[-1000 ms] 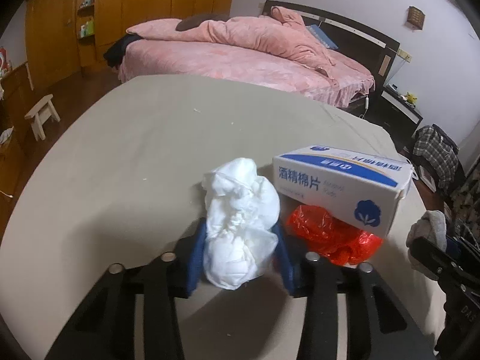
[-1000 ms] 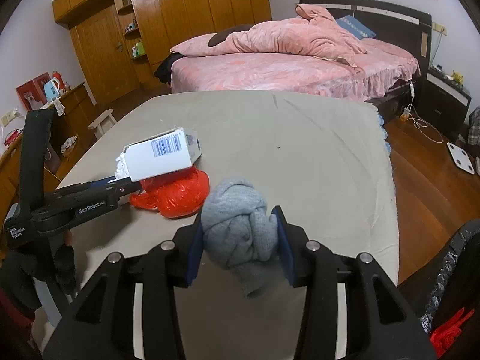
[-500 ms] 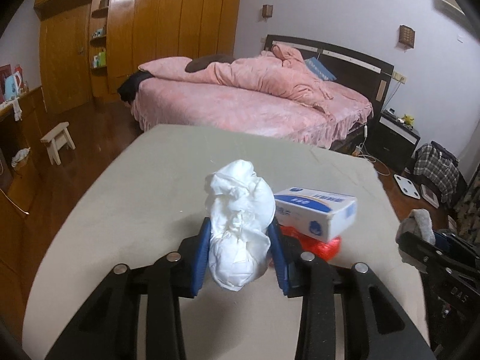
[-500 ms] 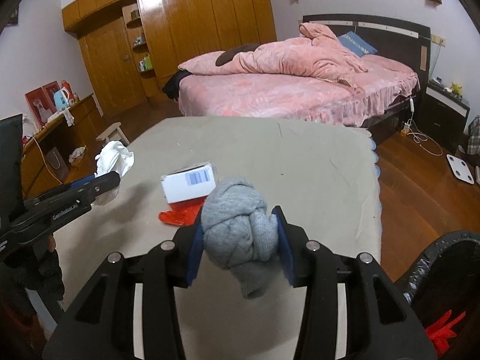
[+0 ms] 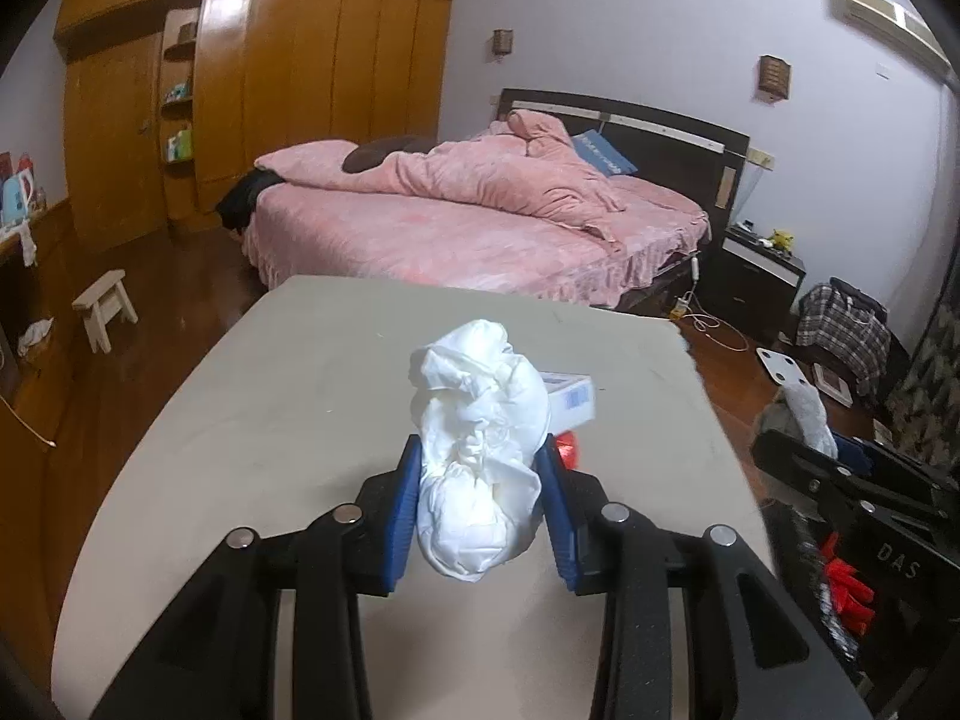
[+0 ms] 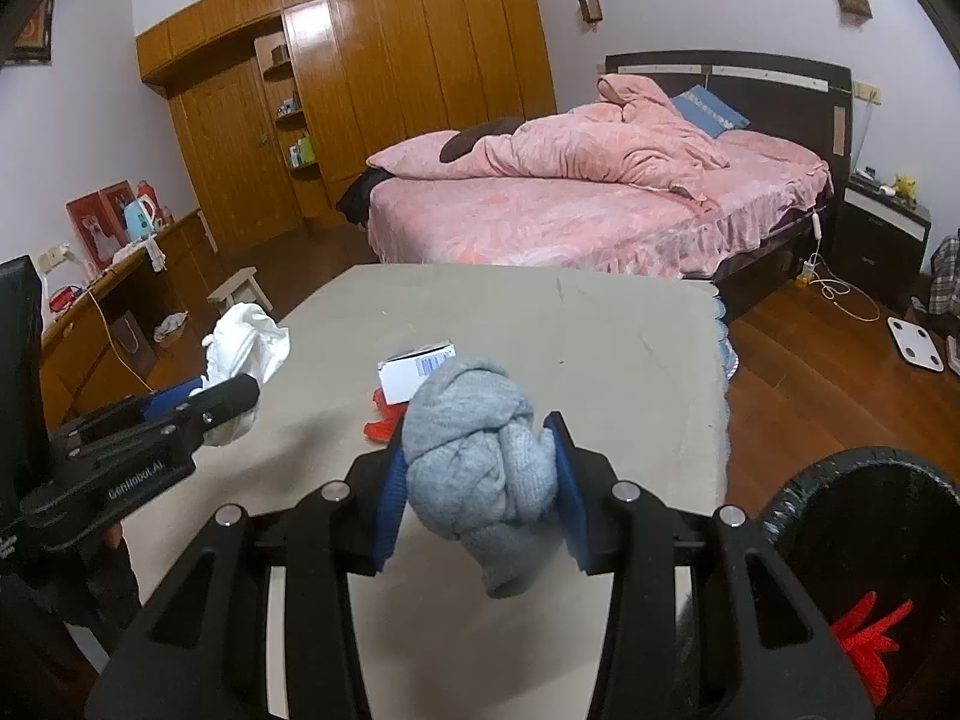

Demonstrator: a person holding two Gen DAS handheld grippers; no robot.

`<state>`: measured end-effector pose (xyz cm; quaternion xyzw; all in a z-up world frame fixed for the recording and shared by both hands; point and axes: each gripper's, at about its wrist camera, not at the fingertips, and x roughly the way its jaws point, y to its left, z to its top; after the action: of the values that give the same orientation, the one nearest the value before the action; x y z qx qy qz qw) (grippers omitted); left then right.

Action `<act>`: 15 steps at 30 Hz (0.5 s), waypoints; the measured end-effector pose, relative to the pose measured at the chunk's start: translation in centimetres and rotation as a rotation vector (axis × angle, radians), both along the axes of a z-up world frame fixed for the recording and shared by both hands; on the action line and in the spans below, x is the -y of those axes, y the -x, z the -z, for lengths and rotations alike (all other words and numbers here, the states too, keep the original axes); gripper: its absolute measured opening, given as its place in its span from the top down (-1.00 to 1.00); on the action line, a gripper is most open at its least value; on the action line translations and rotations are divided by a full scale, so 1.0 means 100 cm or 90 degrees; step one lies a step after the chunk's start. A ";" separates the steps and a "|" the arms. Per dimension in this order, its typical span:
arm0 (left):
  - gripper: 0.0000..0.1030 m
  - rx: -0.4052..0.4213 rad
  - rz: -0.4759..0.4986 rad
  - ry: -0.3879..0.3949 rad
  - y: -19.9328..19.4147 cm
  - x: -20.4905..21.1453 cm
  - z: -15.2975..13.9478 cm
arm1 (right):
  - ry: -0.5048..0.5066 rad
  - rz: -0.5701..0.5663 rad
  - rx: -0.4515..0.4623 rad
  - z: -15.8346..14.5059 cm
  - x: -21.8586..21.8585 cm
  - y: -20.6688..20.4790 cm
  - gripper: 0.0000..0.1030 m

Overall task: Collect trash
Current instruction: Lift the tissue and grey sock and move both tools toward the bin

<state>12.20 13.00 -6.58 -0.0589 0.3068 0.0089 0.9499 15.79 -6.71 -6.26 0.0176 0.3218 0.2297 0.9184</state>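
The left tool [image 5: 480,504] is clamped on a crumpled white paper wad [image 5: 480,450], held above the beige counter [image 5: 270,420]. The right tool [image 6: 477,480] is clamped on a balled grey sock [image 6: 477,468], beside a black bin [image 6: 864,540]. A white box [image 6: 417,369] rests on a red bag [image 6: 384,420] on the counter.

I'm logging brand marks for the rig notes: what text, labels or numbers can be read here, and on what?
"GenRobot.AI": on the left gripper, right wrist view.
"DAS": on the right gripper, left wrist view.
White box: barcode and blue label, too small to read.
Red picture on the sideboard: too blurred.
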 end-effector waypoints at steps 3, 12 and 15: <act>0.27 0.005 0.010 -0.001 0.008 0.010 -0.006 | -0.004 0.001 0.008 -0.007 0.007 0.012 0.19; 0.27 0.021 0.046 0.000 0.034 0.044 -0.020 | -0.011 0.015 0.035 -0.029 0.039 0.051 0.19; 0.27 0.028 0.060 -0.001 0.042 0.057 -0.023 | -0.012 0.021 0.043 -0.034 0.048 0.062 0.19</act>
<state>8.02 7.35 -4.29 -0.0438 0.2886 -0.0369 0.9557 9.64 -11.47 -2.88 0.0241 0.2881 0.2178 0.9322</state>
